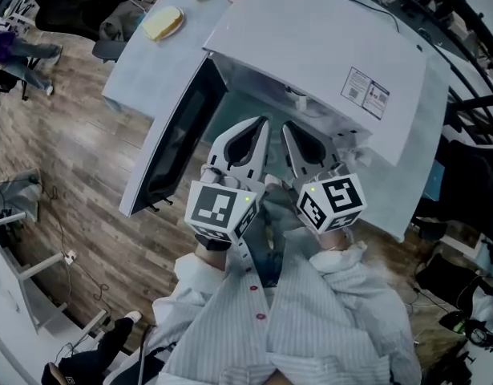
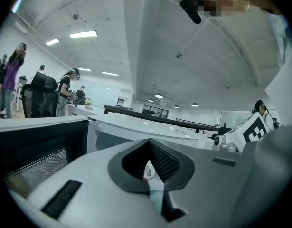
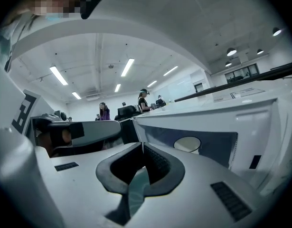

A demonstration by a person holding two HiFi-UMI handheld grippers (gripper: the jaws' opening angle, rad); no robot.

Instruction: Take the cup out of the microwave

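microwave point(image 1: 310, 46), centre frame: door point(image 1: 178, 139) swung open leftward for access; left gripper point(image 1: 258, 124), right gripper point(image 1: 291, 128): jaws together, empty, facing cavity.

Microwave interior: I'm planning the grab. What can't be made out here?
- Head view: the microwave roof, left gripper and right gripper hide the cavity.
- Left gripper view: that gripper's body covers most of the cavity.
- Right gripper view: pale oval inside, just above the gripper body; cup or not, unclear.
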